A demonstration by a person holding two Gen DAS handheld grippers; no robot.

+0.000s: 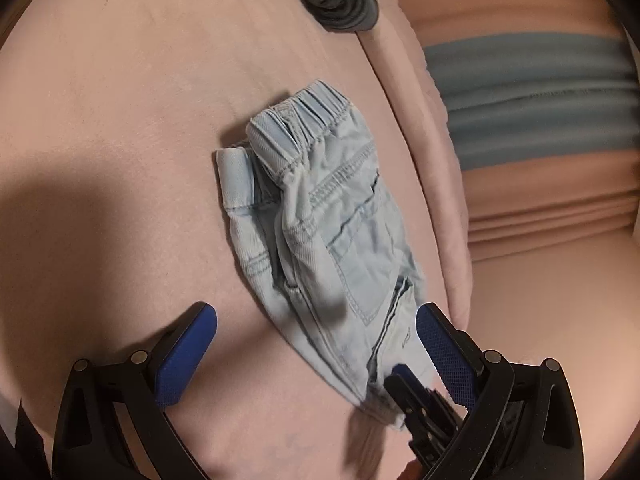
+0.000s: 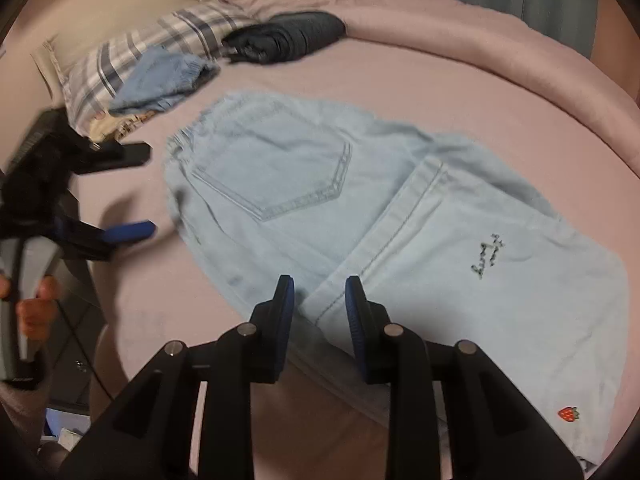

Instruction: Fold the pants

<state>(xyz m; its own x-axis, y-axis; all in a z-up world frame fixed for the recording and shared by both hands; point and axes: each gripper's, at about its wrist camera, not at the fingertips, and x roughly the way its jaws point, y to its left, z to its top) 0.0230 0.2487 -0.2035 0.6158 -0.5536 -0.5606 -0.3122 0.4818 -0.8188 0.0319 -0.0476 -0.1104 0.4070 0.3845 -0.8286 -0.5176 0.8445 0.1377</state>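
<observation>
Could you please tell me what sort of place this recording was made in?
Most likely a bedroom: the pale denim pants lie on a bed with a pink sheet, a plaid pillow sits at its head, and other folded clothes rest nearby.

The pants point(image 2: 360, 216) are pale, washed-out blue denim with slightly darker blue stitching around the pocket, dark embroidered script on one leg and a small red strawberry with a green top point(image 2: 569, 414) near the hem. They lie on a dusty pink bedsheet point(image 2: 460, 92). Behind them sit a mid-blue garment point(image 2: 160, 76), a dark charcoal-grey folded bundle point(image 2: 292, 36) and a pillow point(image 2: 132, 56) in white with grey-blue plaid stripes. Both grippers — left gripper point(image 1: 316, 344) and right gripper point(image 2: 319, 300) — are black with 2 bright blue pads each.
</observation>
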